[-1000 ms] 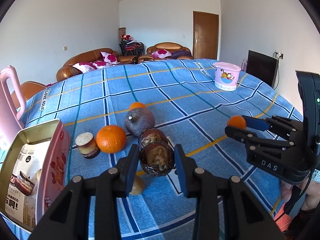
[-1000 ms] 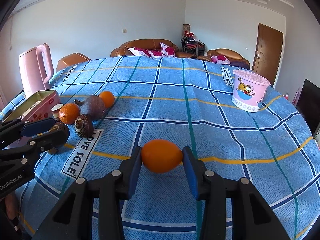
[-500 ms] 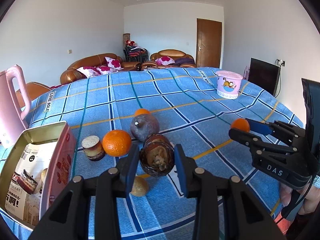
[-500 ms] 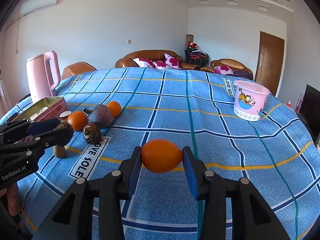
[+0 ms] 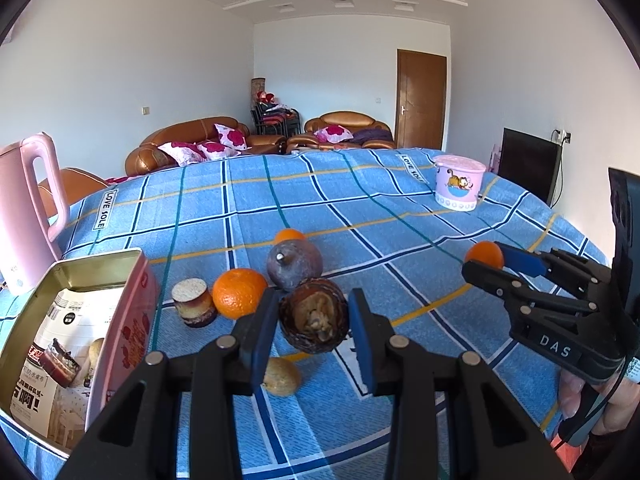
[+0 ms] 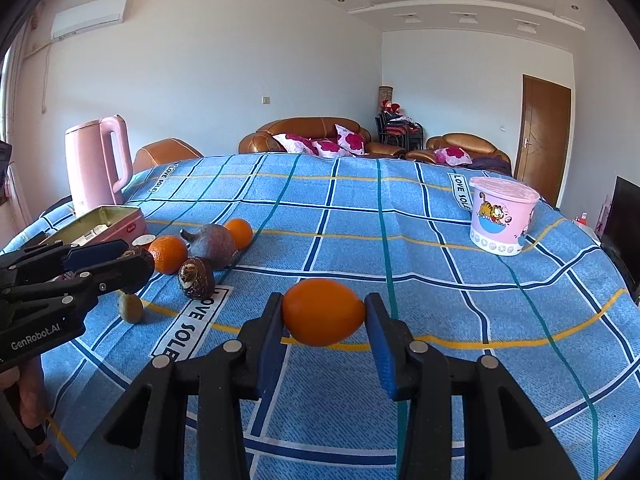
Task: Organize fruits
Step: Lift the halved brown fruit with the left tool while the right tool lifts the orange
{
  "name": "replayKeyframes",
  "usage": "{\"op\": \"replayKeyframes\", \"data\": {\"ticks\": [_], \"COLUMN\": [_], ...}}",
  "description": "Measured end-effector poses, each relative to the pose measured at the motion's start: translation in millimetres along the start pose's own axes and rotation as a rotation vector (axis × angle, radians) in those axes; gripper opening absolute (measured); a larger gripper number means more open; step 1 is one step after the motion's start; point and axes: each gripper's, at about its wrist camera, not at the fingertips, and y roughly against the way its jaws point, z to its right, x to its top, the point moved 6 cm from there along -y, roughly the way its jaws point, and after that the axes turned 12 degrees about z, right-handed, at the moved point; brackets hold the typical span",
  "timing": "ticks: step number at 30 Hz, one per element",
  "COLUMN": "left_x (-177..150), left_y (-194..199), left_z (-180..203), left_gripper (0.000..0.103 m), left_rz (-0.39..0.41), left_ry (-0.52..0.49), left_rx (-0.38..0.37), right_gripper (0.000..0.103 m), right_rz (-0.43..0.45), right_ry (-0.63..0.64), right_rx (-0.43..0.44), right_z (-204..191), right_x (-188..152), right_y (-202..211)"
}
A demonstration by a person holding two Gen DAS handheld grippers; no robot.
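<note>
Your left gripper (image 5: 313, 322) pinches a rough, woody brown husk (image 5: 313, 320), while the right gripper (image 6: 324, 314) holds a smooth, faintly glossy orange (image 6: 323, 312); both grippers are matt black plastic with blue pads (image 6: 379, 344). Under you lies a woven checked cloth (image 6: 440, 300). The tin (image 5: 96, 264) shows brushed metal inside, the kettle (image 6: 98, 160) and tub (image 6: 500, 216) smooth pink plastic.

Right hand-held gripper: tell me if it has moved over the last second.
Yes. The right hand-held gripper, shut on the orange, has risen: the yellow stripe now sits below the fruit.
</note>
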Motion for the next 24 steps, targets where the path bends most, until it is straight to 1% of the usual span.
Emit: {"op": "replayKeyframes", "data": {"ticks": [15,24], "left_x": [5.6,6.9], "left_y": [9.4,12.9], "left_z": [-3.3,-1.5], "left_gripper": [0.037,0.037], "left_rz": [0.061,0.089], "left_ry": [0.012,0.001], "left_rx": [0.005,0.004], "right_gripper": [0.043,0.043], "right_rz": [0.07,0.114], "right_ry": [0.005,0.012], "right_rx": [0.017,0.024], "right_z": [-1.3,-3.0], "right_x": [4.8,7.1], "right_y": [9.5,16.0]}}
